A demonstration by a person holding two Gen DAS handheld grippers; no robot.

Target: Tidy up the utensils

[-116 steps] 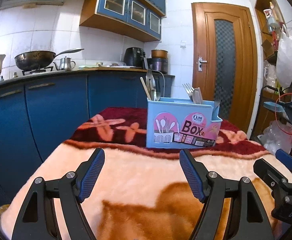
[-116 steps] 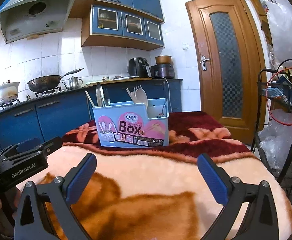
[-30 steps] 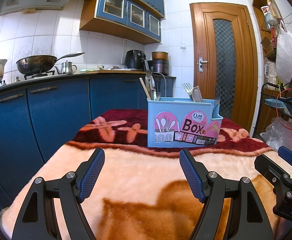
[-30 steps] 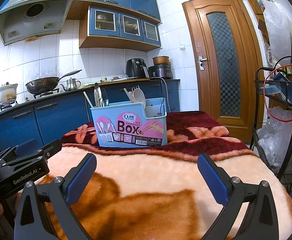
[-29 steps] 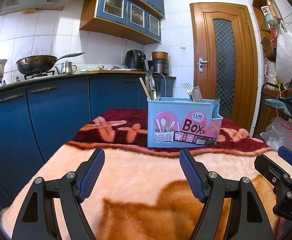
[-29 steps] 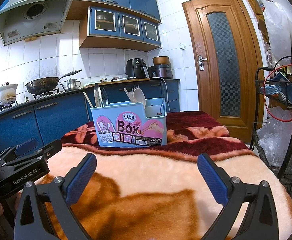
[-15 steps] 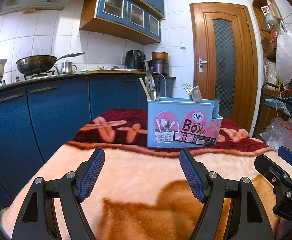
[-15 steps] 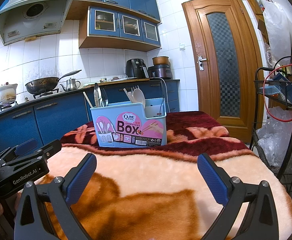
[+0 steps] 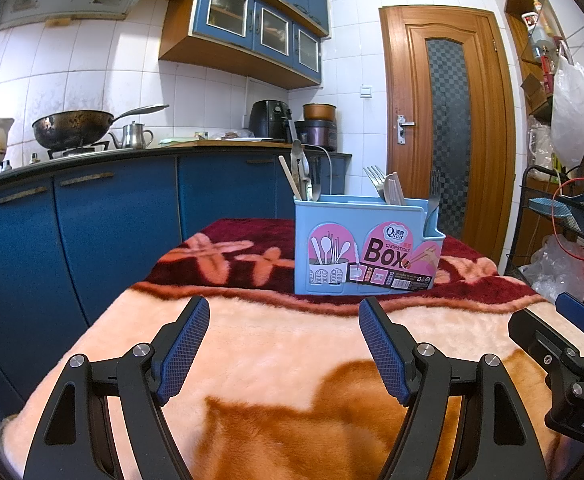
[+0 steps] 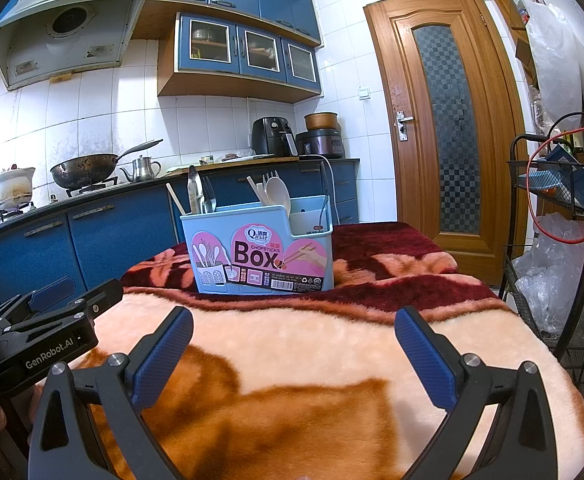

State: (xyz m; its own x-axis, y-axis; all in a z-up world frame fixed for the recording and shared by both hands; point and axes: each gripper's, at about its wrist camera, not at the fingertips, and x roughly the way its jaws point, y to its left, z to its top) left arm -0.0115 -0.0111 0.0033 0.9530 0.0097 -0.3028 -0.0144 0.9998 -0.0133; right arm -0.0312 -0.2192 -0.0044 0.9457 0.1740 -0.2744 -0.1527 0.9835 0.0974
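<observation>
A light blue utensil box (image 9: 365, 246) (image 10: 262, 248) with pink "Box" labels stands upright on the dark red band of a plush blanket. Chopsticks, metal spoons, forks (image 9: 373, 180) and a white spoon (image 10: 278, 194) stick up out of its compartments. My left gripper (image 9: 284, 320) hovers open over the peach part of the blanket, well short of the box, with nothing between its fingers. My right gripper (image 10: 293, 330) is also open and empty, just as far from the box. Each gripper shows at the edge of the other's view.
The blanket-covered table (image 9: 292, 360) drops off at left and right. Blue kitchen cabinets (image 9: 112, 216) with a wok (image 9: 74, 128) and kettle stand behind and to the left. A wooden door (image 9: 447, 128) is at the back right. A black wire rack (image 10: 563, 240) with bags stands right of the table.
</observation>
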